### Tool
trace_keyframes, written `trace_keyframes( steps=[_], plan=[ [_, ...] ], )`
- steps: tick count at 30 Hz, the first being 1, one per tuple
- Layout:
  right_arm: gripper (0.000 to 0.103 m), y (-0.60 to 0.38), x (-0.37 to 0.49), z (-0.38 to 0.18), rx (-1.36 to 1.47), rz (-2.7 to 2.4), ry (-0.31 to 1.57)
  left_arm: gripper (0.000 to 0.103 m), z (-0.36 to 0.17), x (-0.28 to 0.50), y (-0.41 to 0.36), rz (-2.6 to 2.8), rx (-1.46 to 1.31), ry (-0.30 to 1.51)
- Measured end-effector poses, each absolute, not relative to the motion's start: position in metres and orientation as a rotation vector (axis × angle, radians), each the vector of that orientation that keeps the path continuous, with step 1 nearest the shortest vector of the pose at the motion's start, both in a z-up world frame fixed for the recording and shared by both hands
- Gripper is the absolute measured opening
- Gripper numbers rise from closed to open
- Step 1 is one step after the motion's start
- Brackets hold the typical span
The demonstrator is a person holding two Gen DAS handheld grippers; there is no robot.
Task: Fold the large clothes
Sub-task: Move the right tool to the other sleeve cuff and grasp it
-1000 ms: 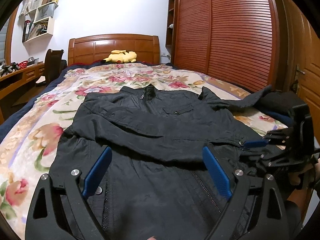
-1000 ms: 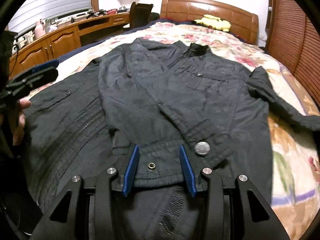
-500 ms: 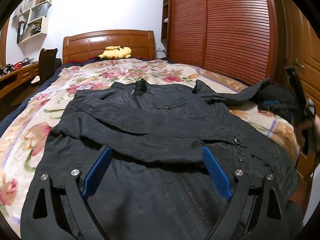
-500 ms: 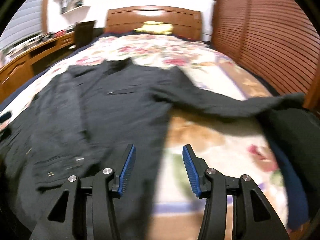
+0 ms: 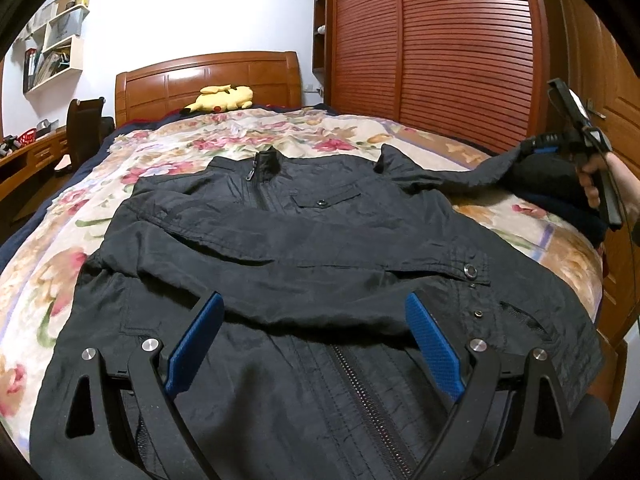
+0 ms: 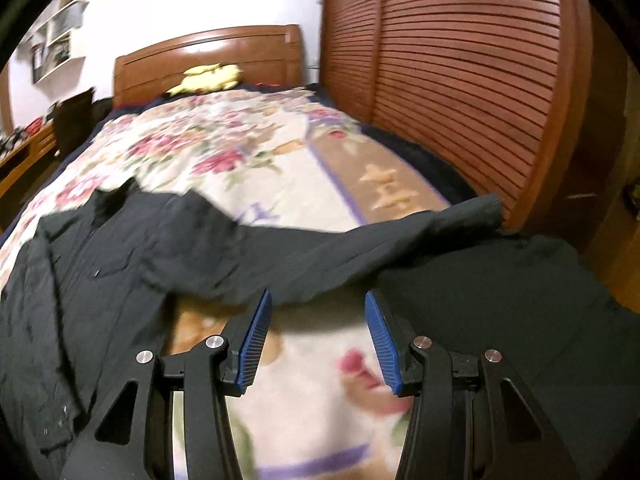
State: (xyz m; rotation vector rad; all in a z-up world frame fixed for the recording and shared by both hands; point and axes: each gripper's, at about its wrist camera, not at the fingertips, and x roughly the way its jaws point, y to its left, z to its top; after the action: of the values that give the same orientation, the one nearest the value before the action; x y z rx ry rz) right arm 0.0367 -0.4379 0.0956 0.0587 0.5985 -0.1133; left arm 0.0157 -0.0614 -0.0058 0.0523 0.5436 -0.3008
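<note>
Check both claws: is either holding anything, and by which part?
Nothing held. Left claw open over the jacket; right claw, jaws just been opening, empty, sleeve beyond its tips.

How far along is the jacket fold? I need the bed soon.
Done: one sleeve lies folded across the black jacket front. In hand: the right hand-held gripper, open and empty, is near the other sleeve, which is stretched out over the bedspread. Left: fold that sleeve in, then the body. The left hand-held gripper hovers open.

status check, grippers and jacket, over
Left gripper open over jacket. Right gripper open, empty, near spread sleeve. Dark pile beside it.
</note>
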Motion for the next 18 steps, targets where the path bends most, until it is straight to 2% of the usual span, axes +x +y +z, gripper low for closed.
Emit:
trace_keyframes(
  steps=[8,18],
  plan=[
    [0.050,-0.484,0.073,0.098,0.230,-0.177,0.625,0.092,-0.007,0.015,-0.061,-0.301,0.049,0.552],
    [0.050,-0.501,0.101,0.098,0.258,-0.264,0.645,0.092,-0.011,0.020,-0.059,-0.318,0.044,0.578]
  ],
)
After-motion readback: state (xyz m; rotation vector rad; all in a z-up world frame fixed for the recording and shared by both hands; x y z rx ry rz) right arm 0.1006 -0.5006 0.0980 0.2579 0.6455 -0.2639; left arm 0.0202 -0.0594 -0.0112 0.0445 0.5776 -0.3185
